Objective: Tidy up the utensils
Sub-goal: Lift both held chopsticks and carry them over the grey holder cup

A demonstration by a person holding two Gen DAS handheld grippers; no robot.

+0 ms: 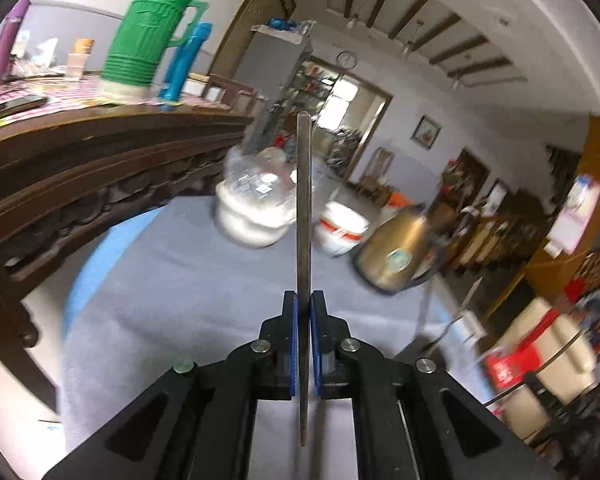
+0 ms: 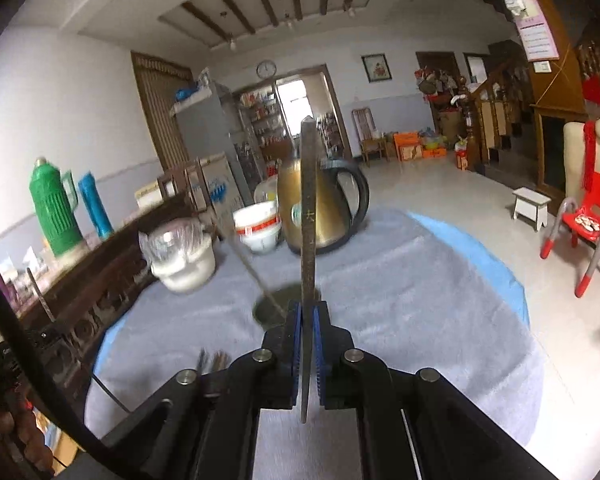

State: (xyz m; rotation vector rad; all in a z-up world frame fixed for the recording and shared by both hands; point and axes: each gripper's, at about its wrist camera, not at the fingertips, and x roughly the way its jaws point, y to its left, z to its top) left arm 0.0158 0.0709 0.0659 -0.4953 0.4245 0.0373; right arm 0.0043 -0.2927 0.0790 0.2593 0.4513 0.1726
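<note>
Altogether two grippers, left gripper (image 1: 304,300) and right gripper (image 2: 307,310), each clamp one utensil (image 1: 303,208) (image 2: 308,216).

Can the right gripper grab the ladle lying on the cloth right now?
Probably not: the right gripper is already shut on a flat metal utensil. The ladle lies unobstructed just ahead on the cloth, but the jaws must empty first.

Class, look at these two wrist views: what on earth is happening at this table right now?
A person holds a tool in each hand above a grey-covered table. The left tool is shut on a flat metal utensil handle, seen edge-on and pointing forward. The right tool is shut on a second flat metal handle. Both pieces are lifted off the table. Behind them stand a brass kettle, white bowls and a white jar.
</note>
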